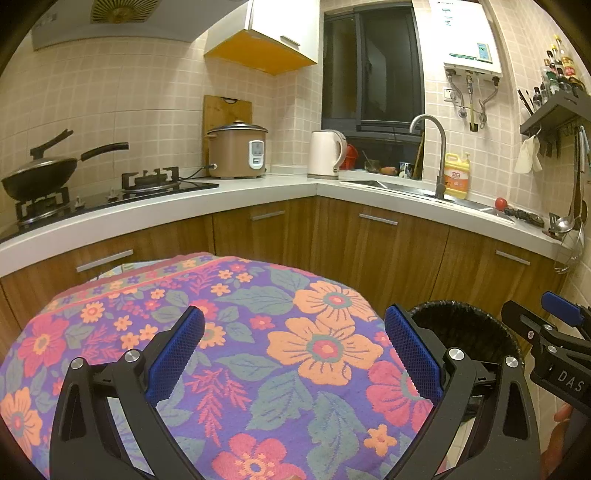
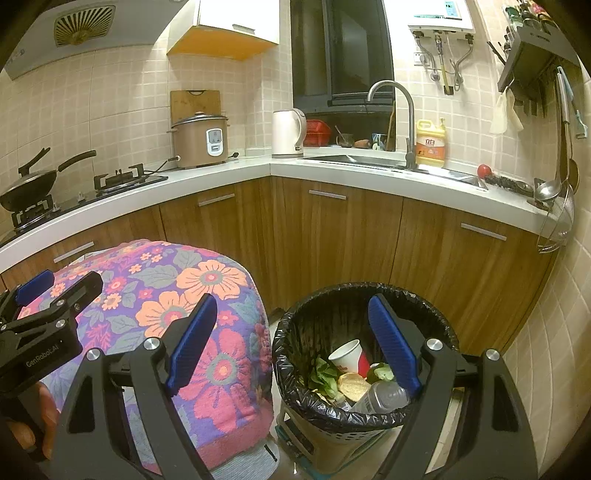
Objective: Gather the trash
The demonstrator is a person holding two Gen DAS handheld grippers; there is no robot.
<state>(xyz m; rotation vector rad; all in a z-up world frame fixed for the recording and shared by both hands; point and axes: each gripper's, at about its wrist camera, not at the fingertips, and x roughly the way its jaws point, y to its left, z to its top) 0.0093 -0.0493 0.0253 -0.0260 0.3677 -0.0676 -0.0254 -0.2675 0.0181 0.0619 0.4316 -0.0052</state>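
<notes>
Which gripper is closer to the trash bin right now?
Right. The right gripper hangs open just above and in front of the bin, its right finger over the rim. The left gripper is open over the floral cloth, beside the bin.

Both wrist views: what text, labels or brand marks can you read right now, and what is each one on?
"GenRobot.AI": on the body of the left tool, seen from the right wrist.
"DAS": on the body of the right tool, seen from the left wrist; the rest is cut off.
Yellow detergent bottle: red label with large characters, too blurred to read.
Water heater: small print, unreadable.
Rice cooker: panel markings, too small.
Paper cup: red print, illegible.
</notes>
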